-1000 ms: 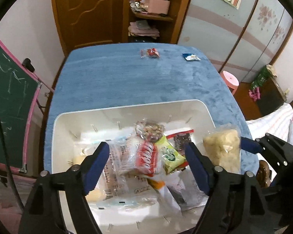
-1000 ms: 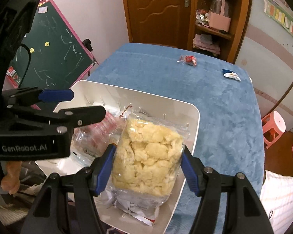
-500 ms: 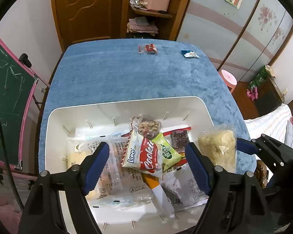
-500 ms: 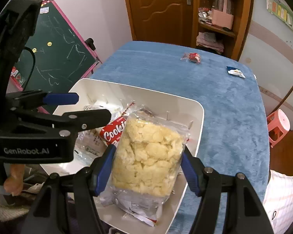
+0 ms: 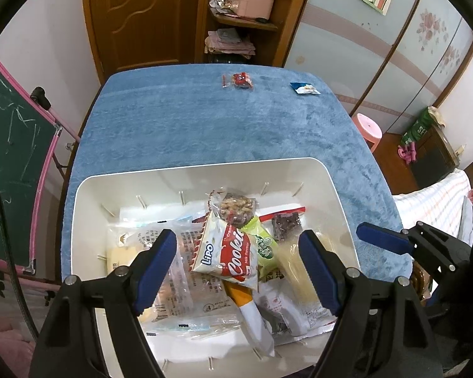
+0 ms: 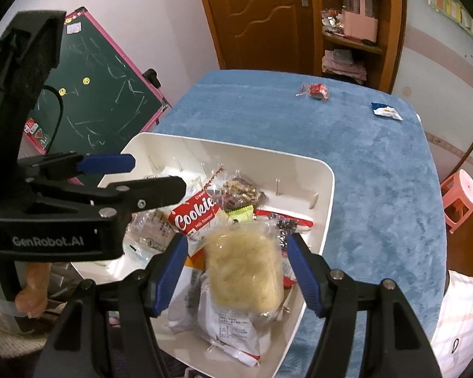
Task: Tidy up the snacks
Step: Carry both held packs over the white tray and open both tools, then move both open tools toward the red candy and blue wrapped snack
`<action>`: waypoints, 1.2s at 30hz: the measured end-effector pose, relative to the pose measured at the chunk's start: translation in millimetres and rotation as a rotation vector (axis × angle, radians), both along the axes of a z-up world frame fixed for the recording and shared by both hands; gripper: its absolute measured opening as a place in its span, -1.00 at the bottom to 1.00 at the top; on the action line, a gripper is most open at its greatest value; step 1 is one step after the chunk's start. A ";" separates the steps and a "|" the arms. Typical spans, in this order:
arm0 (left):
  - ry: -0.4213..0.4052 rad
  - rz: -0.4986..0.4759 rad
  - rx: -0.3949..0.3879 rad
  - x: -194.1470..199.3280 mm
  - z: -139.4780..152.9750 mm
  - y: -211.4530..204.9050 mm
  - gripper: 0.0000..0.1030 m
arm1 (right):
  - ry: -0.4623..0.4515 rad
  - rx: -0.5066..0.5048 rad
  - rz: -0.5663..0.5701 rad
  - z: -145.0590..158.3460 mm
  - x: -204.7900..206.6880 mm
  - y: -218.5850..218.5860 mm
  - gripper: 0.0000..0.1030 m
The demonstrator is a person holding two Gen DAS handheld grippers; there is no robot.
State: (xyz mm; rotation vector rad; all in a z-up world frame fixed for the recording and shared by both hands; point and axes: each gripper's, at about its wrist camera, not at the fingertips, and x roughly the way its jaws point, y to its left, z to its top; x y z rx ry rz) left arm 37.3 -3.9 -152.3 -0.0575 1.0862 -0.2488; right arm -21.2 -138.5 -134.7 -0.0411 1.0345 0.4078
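Note:
A white bin (image 5: 205, 167) on the blue-covered table holds several snack packs. A red and white cookie pack (image 5: 236, 258) lies on top of them. My left gripper (image 5: 236, 242) hovers open above that pack, touching nothing. A clear bag of pale yellow puffs (image 6: 246, 271), blurred, sits in the bin's near right corner, below my right gripper (image 6: 236, 241). The right gripper stands open, and a gap shows between each pad and the bag. In the left wrist view the bag (image 5: 294, 271) lies partly behind my left gripper's right finger. A small red snack (image 5: 240, 80) and a blue and white packet (image 5: 304, 88) lie on the far side of the table.
The blue cloth (image 5: 205, 119) is bare between the bin and the two far packets. A green chalkboard with a pink frame (image 5: 9, 157) leans left of the table. A pink stool (image 5: 367, 129) stands to the right. A wooden door and shelf are behind.
The yellow puff bag, gripped between the right pads before, has slipped out and dropped into the bin. The cookie pack has settled on the pile under the left gripper.

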 end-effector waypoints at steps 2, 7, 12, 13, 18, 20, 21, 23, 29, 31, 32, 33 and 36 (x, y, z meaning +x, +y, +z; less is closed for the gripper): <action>-0.001 -0.004 0.004 0.0 0.7 -0.3 0.53 | -0.014 0.002 0.000 2.2 -1.6 0.1 0.28; -0.004 -0.013 0.016 -0.7 0.8 -3.6 0.53 | -0.008 0.001 0.001 0.0 -2.4 1.0 0.28; -0.008 -0.016 0.041 -0.1 3.0 -9.6 0.53 | -0.009 0.030 -0.002 0.6 -0.4 -6.9 0.28; -0.010 -0.017 0.045 0.2 4.5 -11.2 0.53 | -0.011 0.030 -0.005 1.0 0.8 -9.6 0.28; -0.041 -0.031 0.083 8.2 23.0 -18.1 0.53 | -0.026 0.018 -0.055 8.7 8.6 -27.3 0.28; -0.076 -0.039 0.107 15.6 39.1 -20.7 0.53 | -0.023 0.022 -0.090 15.2 18.0 -40.9 0.28; -0.089 -0.044 0.113 18.9 46.2 -22.2 0.53 | -0.013 0.047 -0.094 18.9 23.4 -48.4 0.28; -0.118 -0.055 0.122 28.0 63.3 -25.4 0.53 | 0.000 0.119 -0.094 27.8 34.2 -65.5 0.28; -0.215 -0.099 0.158 63.4 117.3 -42.4 0.53 | -0.099 0.023 -0.161 71.0 60.5 -100.4 0.28; -0.237 -0.111 0.174 79.0 131.0 -51.0 0.53 | -0.130 -0.024 -0.195 86.6 73.2 -110.9 0.28; -0.247 -0.117 0.180 88.0 137.8 -55.2 0.53 | -0.151 -0.059 -0.212 94.5 80.2 -114.9 0.28; -0.252 -0.120 0.189 99.7 144.7 -60.9 0.53 | -0.177 -0.102 -0.231 104.6 90.9 -120.2 0.28; -0.248 -0.122 0.187 133.9 160.9 -73.5 0.53 | -0.172 -0.123 -0.248 121.6 118.2 -135.7 0.28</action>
